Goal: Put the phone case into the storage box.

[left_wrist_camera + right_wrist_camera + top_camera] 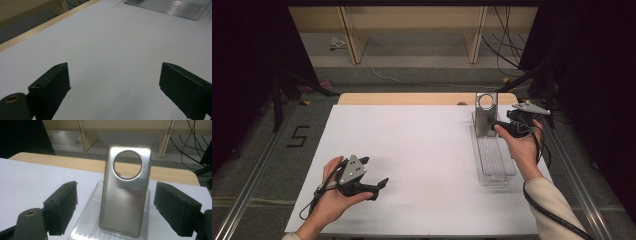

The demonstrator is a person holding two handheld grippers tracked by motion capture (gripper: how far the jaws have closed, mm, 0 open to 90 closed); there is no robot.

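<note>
- Your right gripper [115, 207]: fingers [61, 205] spread wide, nothing clamped.
- Phone case [126, 187] stands upright in the clear ribbed tray [87, 225], between and just past those fingers, not touching.
- Your left gripper [113, 87]: fingers wide over bare desk [112, 45], well apart from the case.

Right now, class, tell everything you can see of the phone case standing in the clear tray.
The phone case looks like clear, glossy plastic with a grey-silver sheen, rounded corners and one large round camera cutout near its top. It stands upright, leaning slightly, at the far end of the ribbed clear tray on the table's right side. The right gripper faces it with open jaws either side, not touching.
</note>
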